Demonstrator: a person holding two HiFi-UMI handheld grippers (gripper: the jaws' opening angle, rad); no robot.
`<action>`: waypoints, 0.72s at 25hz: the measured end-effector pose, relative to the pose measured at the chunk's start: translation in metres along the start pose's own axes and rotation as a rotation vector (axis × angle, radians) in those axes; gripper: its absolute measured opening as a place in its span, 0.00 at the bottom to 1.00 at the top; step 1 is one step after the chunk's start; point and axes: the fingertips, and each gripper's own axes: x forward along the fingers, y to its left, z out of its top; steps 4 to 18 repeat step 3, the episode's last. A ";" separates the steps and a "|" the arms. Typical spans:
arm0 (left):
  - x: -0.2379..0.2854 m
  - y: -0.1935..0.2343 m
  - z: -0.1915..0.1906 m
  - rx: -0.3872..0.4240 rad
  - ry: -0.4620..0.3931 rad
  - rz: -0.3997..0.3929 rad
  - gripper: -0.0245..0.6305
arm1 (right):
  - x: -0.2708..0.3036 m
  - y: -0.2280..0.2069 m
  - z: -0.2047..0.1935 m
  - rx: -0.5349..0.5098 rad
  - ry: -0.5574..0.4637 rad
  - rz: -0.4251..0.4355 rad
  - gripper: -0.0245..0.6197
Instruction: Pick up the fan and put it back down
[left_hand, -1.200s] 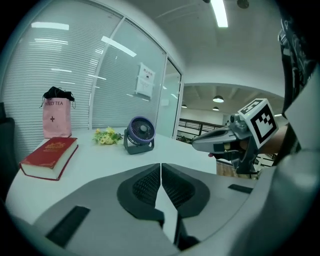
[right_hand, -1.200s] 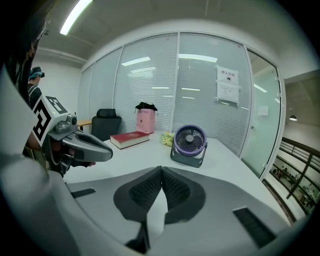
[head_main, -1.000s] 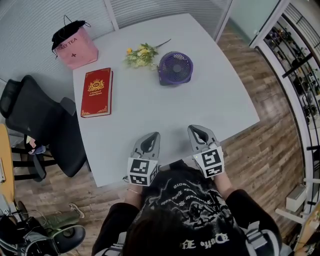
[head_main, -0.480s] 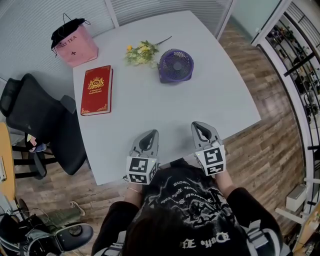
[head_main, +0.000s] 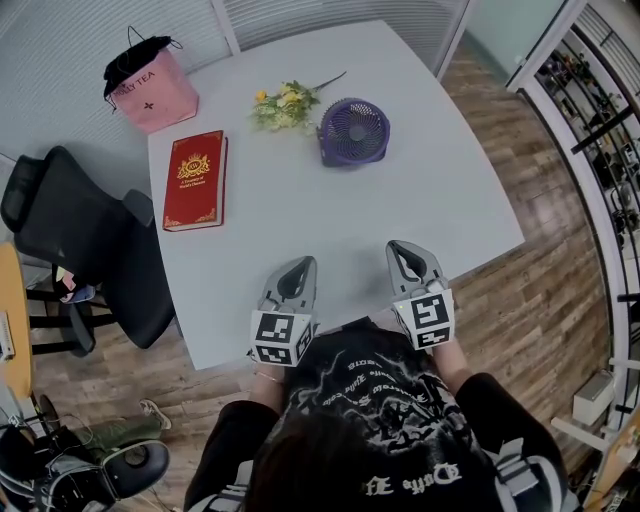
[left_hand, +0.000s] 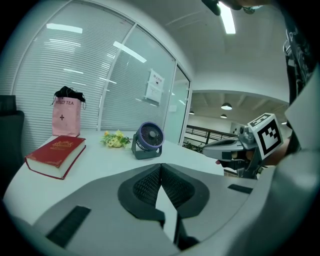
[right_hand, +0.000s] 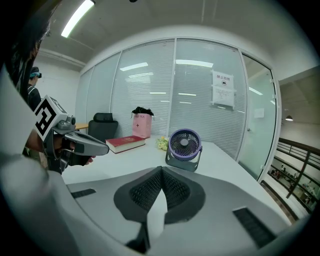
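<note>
— At the far end of the white table (head_main: 440, 190): purple fan (head_main: 353, 131), upright on its base, grille turned toward the near edge.

— Touching anything?

— Stands just right of the yellow flowers (head_main: 280, 107), very close. Impossible to tell whether in contact.

— And further left?

— Red book (head_main: 194, 180) lying flat, cover up, near the left edge. Pink bag (head_main: 152, 88) standing at the far left corner. Black chair (head_main: 70, 235) drawn up beside the table's left side.

— Left gripper (head_main: 299, 264)?

— Held at the near edge, pointing across the table toward the fan. Jaws pressed together tip to tip, nothing between them. Well apart from the fan.

— Right gripper (head_main: 402, 247)?

— Beside the left one, likewise at the near edge and aimed across the table. Jaws closed on themselves, gripping nothing. Looks straight at the fan's grille in its own view, with book and bag further back to the left. Also well apart from the fan.

— Behind the table?

— Glass wall (right_hand: 195, 85) with blinds (right_hand: 145, 95), paper notice (right_hand: 223, 89) stuck on one pane.
</note>
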 end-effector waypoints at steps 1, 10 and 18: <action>0.000 -0.001 0.000 -0.003 0.000 -0.001 0.07 | 0.000 0.000 0.000 0.001 0.001 0.000 0.05; 0.000 -0.002 0.000 -0.006 0.000 -0.002 0.07 | 0.000 0.000 0.001 0.005 0.004 0.004 0.05; 0.000 -0.002 0.000 -0.006 0.000 -0.002 0.07 | 0.000 0.000 0.001 0.005 0.004 0.004 0.05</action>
